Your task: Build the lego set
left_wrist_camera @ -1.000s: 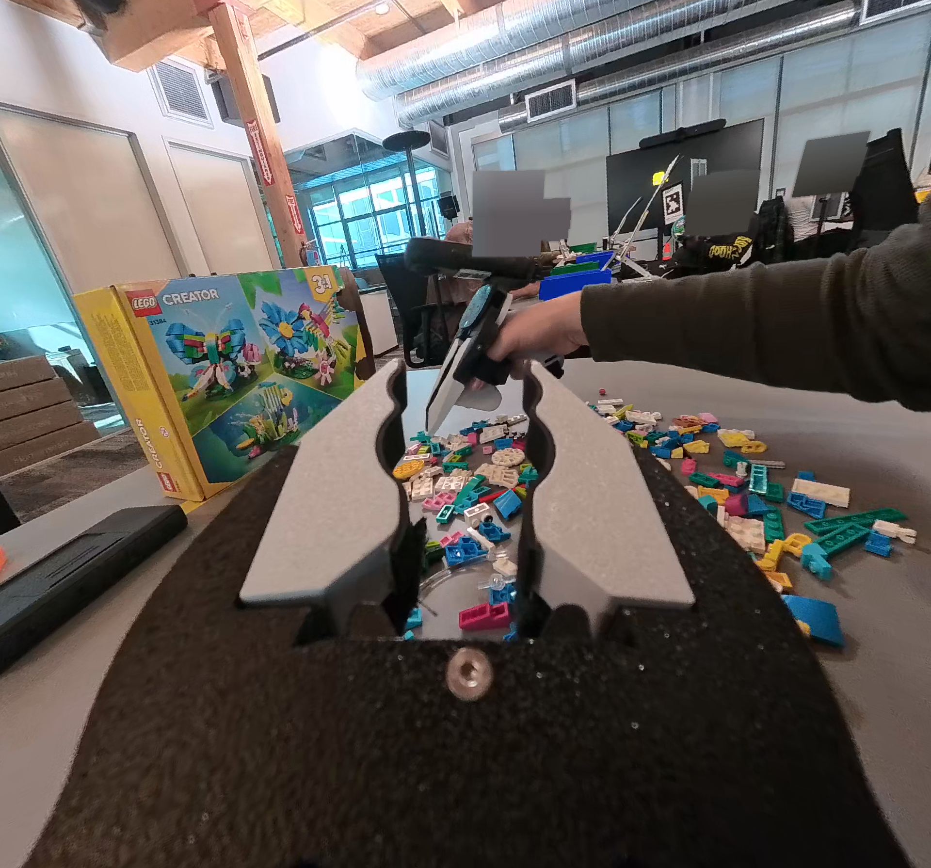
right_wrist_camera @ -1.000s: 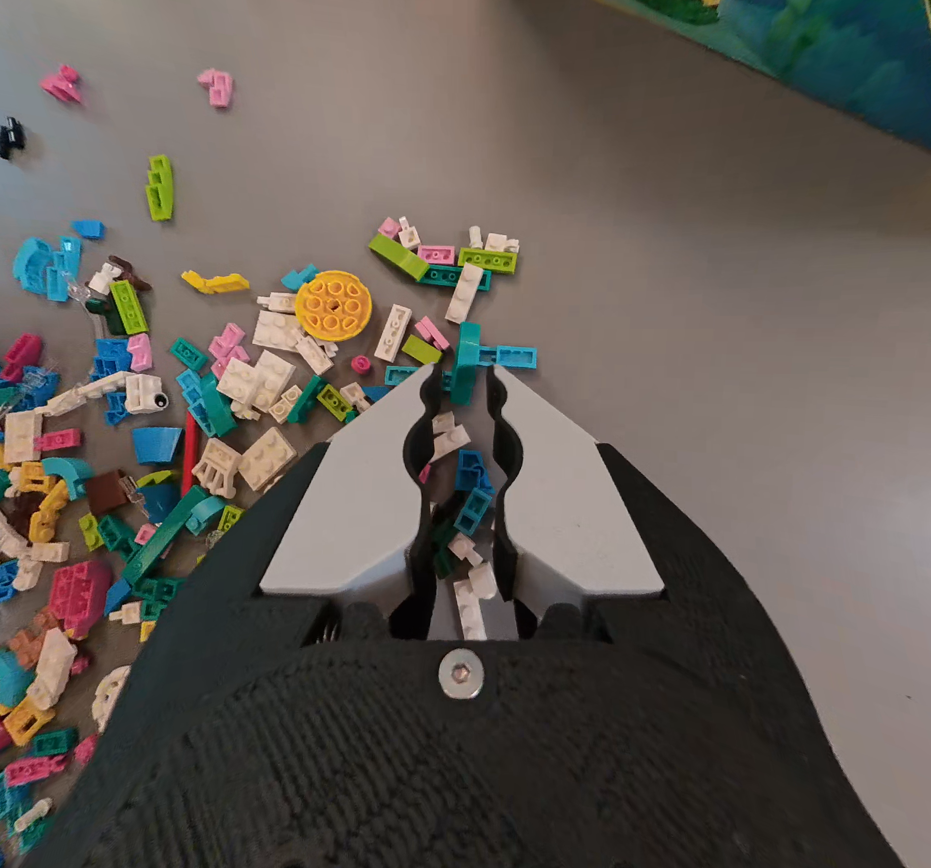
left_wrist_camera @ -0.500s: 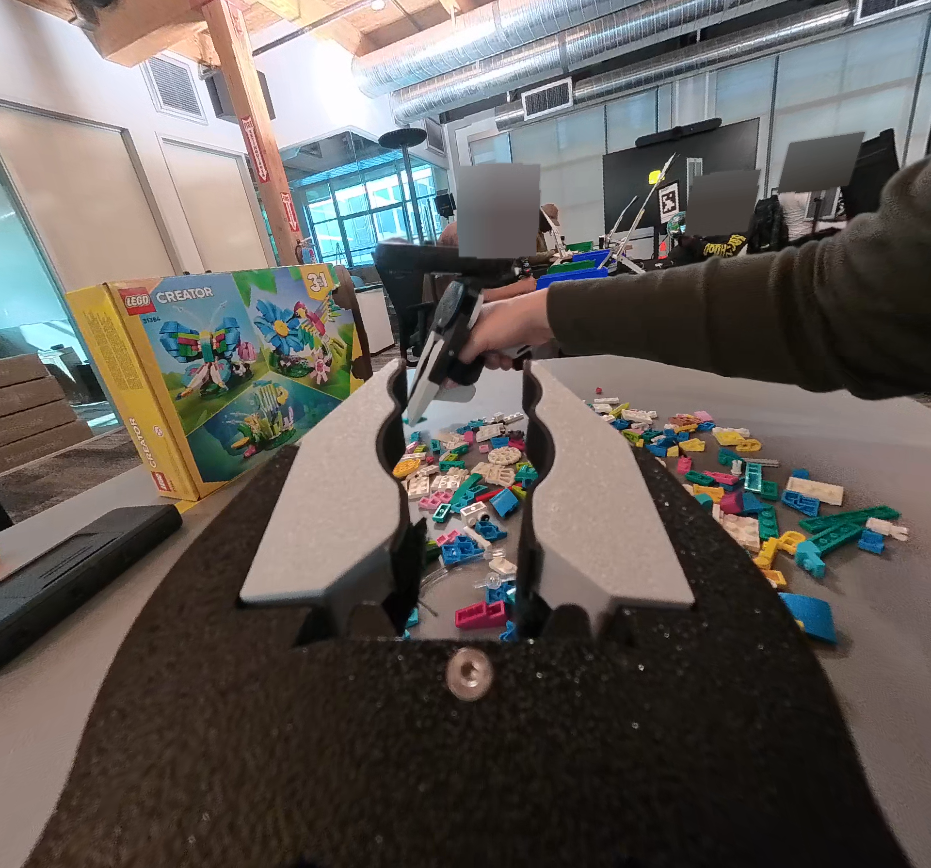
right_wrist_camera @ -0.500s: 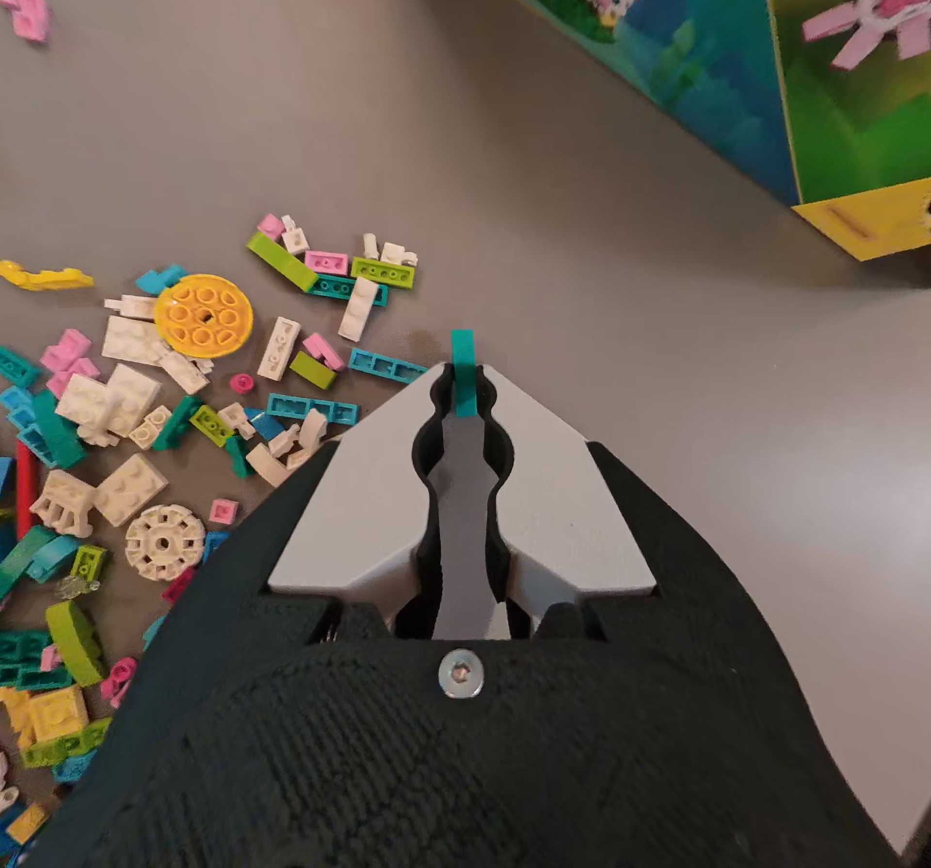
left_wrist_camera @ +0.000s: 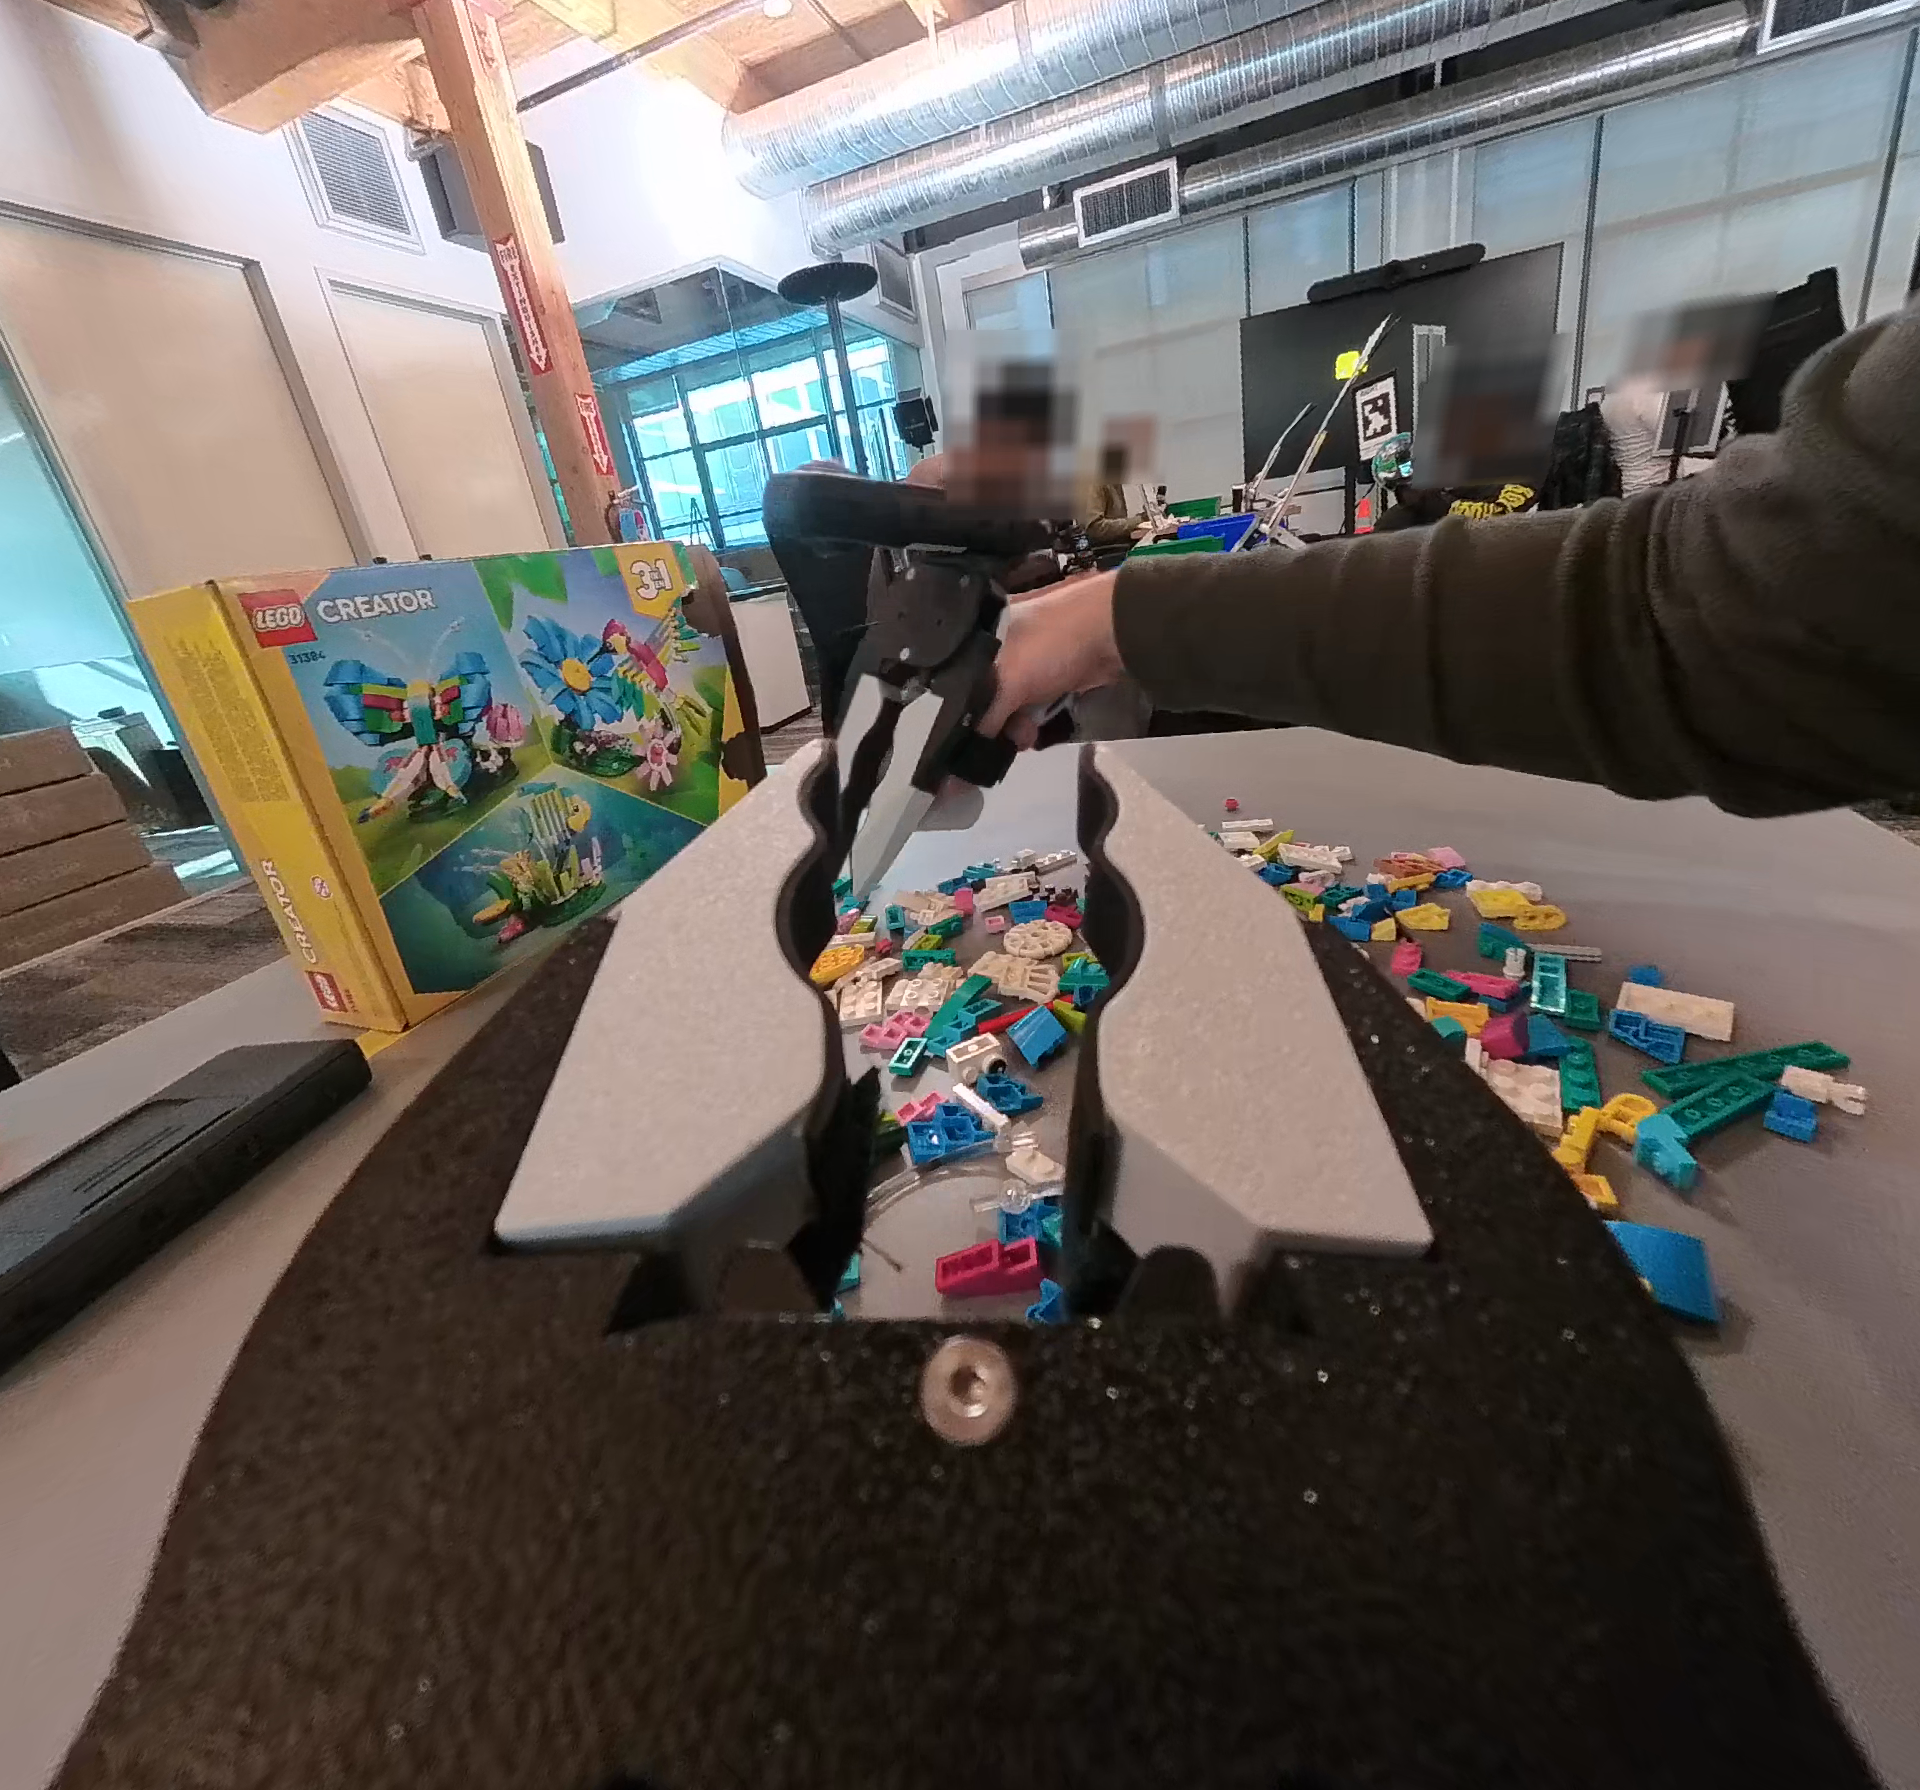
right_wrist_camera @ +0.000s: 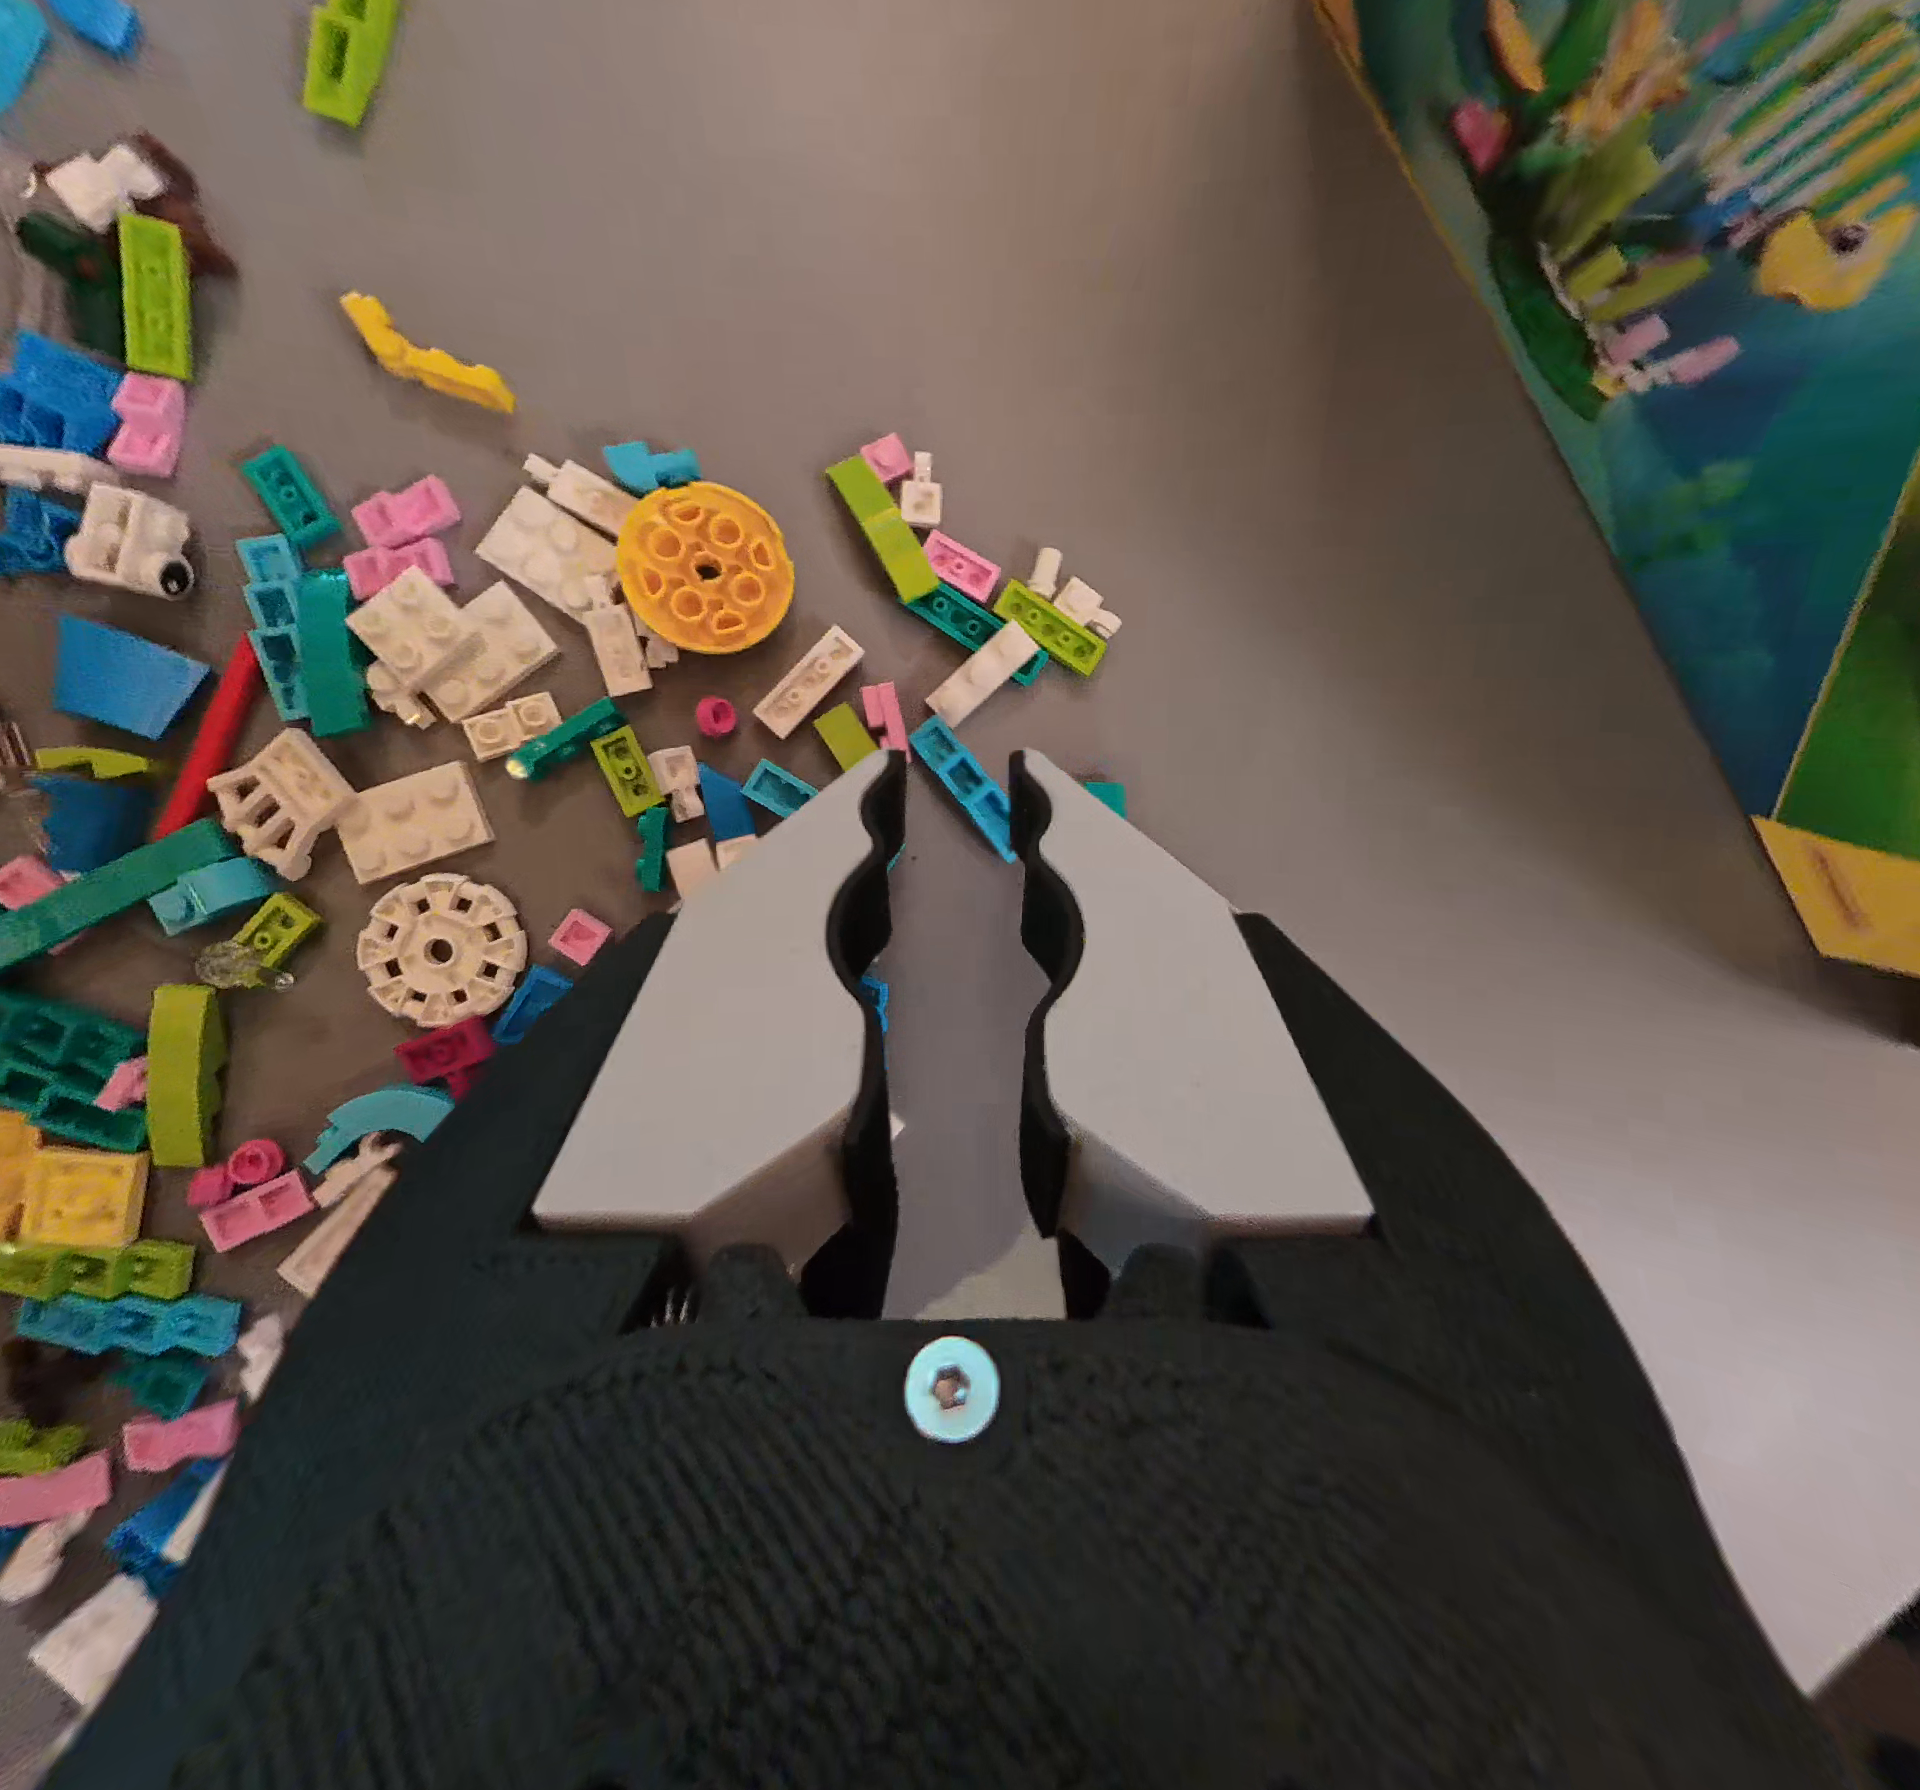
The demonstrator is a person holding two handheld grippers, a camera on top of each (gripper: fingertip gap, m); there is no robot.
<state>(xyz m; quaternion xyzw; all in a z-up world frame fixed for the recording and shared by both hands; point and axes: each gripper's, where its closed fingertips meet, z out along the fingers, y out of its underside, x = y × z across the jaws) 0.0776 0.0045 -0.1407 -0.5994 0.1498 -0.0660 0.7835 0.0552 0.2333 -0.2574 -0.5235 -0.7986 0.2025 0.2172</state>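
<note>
Loose lego bricks (left_wrist_camera: 987, 992) of many colours lie spread on the grey table (left_wrist_camera: 1558, 847). My left gripper (left_wrist_camera: 956, 764) is open and empty, held low over the near edge of the pile. My right gripper (right_wrist_camera: 958, 769) is open, its tips down at the pile's edge near the box. A light blue plate (right_wrist_camera: 966, 795) lies between its fingertips, and a teal brick (right_wrist_camera: 1107, 795) shows just beside the right finger. A yellow round plate (right_wrist_camera: 707, 566) and a white round plate (right_wrist_camera: 438, 951) lie to the left. The right gripper also shows in the left wrist view (left_wrist_camera: 871, 873), held by a hand in a dark sleeve (left_wrist_camera: 1507, 639).
The yellow lego box (left_wrist_camera: 468, 784) stands at the table's left; in the right wrist view it (right_wrist_camera: 1662, 286) is close on the right. A flat black object (left_wrist_camera: 156, 1158) lies at the near left. Bare table (right_wrist_camera: 1039, 234) lies between pile and box. One gripper's finger ends stand about 25 centimeters off the other's.
My right gripper had lifted a teal brick toward the box. It has since come back down to the pile's edge and opened, no longer holding the brick. My left gripper has barely moved.
</note>
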